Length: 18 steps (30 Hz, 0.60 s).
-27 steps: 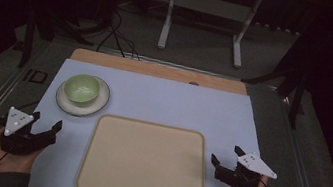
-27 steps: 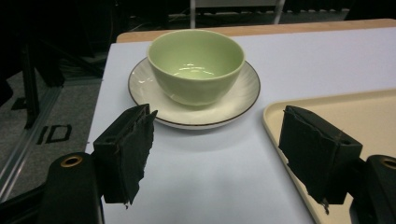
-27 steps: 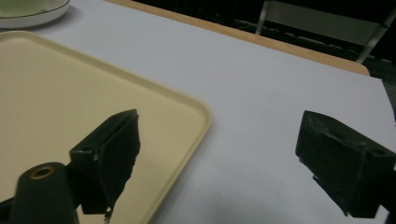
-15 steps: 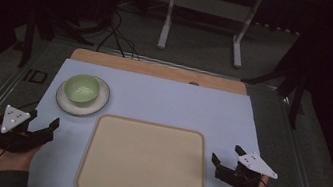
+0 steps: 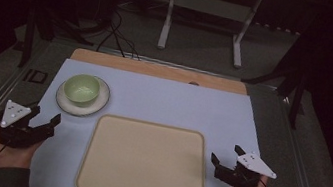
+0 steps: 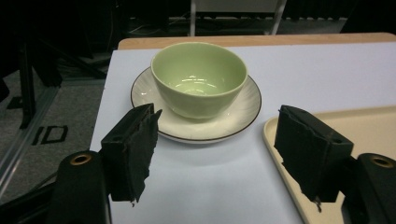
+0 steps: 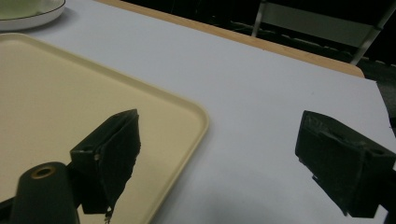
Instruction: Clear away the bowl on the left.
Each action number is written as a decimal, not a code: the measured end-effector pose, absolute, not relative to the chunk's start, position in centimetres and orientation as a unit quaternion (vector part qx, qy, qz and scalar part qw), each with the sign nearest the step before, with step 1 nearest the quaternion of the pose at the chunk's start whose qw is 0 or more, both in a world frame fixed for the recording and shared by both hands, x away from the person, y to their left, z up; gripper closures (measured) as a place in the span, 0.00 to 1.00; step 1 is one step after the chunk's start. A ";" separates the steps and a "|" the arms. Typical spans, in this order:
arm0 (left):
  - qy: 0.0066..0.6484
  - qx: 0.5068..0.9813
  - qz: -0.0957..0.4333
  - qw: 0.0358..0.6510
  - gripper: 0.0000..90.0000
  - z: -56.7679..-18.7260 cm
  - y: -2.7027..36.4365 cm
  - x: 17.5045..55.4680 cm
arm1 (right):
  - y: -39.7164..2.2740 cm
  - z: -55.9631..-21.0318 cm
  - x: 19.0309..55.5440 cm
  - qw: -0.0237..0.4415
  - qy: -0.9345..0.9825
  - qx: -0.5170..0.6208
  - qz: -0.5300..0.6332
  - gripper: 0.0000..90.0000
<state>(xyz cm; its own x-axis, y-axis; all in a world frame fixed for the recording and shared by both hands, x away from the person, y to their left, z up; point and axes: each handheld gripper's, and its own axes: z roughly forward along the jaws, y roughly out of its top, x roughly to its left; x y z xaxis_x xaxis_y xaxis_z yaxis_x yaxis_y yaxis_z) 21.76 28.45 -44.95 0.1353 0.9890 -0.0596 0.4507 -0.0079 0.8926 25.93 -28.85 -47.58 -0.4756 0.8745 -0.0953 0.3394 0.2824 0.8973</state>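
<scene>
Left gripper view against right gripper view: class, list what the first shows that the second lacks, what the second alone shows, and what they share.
Left gripper view alone: the whole green bowl, empty, standing upright on its saucer, straight ahead of the open left claw, plus the table's left edge and the floor beside it.

Right gripper view alone: the tray's rounded near corner between the jaws of the open right claw, and the table's far right corner.

Shared: the beige tray, the pale table cover, the wooden far edge, and a piece of the saucer rim.
</scene>
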 end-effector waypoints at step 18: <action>0.565 0.636 0.313 0.423 0.39 -43.9 28.9 24.0 | -28.6 -47.5 25.7 0.310 0.740 0.408 0.436 0.15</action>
<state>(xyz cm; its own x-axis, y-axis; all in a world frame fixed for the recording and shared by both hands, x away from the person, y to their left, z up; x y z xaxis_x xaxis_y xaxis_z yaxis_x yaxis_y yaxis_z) 24.00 28.92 -43.91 0.1659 0.9829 -0.0801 0.4536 -0.0040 0.8912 25.72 -28.59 -47.54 -0.4758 0.8735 -0.1030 0.3330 0.2873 0.8981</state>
